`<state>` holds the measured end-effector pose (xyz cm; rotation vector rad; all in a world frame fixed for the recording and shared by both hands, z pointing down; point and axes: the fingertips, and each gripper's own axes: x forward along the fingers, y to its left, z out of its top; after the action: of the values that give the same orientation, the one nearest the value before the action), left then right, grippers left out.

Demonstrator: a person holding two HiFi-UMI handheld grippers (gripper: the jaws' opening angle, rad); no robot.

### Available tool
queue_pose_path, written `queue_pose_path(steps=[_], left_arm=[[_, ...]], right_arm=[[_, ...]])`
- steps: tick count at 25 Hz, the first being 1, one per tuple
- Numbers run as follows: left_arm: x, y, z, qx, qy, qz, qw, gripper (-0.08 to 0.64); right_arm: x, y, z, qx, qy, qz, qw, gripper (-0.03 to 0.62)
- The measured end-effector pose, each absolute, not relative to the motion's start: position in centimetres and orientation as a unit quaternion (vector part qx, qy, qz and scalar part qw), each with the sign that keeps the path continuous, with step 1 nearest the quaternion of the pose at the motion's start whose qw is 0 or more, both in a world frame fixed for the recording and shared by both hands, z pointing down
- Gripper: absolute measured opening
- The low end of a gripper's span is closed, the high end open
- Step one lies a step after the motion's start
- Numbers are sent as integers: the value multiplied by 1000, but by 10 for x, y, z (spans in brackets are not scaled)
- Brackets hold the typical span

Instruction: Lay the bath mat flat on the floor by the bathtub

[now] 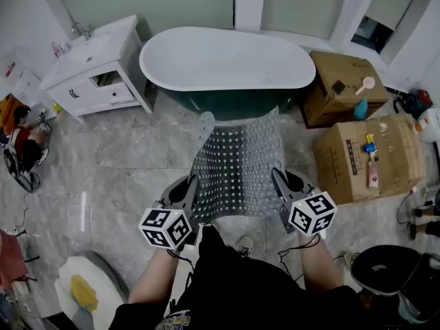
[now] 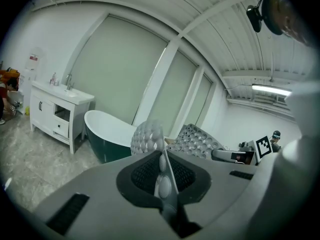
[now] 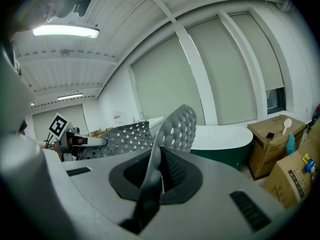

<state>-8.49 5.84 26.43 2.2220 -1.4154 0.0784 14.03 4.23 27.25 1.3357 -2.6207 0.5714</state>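
A grey perforated bath mat (image 1: 237,167) hangs in the air in front of the dark green bathtub (image 1: 227,67) with its white rim. My left gripper (image 1: 190,192) is shut on the mat's near left edge, and my right gripper (image 1: 278,184) is shut on its near right edge. The far corners curl upward. In the left gripper view the mat's edge (image 2: 162,169) runs pinched between the jaws, and its bubbled end (image 2: 146,138) rises ahead. The right gripper view shows the mat (image 3: 175,126) clamped the same way, with the tub (image 3: 222,139) beyond.
A white vanity cabinet (image 1: 96,67) stands left of the tub. Two cardboard boxes (image 1: 368,157) with bottles on them sit to the right. A dark bin (image 1: 385,270) is at the lower right, a white object (image 1: 86,291) at the lower left. Grey marble floor (image 1: 124,177) lies below.
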Motion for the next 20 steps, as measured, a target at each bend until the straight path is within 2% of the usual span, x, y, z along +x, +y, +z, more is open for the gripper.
queue_pose_path(steps=[20], left_arm=[[-199,-74,280,819,-514,29,252,32]], right_arm=[[42,-87,292,461,-860,202,85,29]])
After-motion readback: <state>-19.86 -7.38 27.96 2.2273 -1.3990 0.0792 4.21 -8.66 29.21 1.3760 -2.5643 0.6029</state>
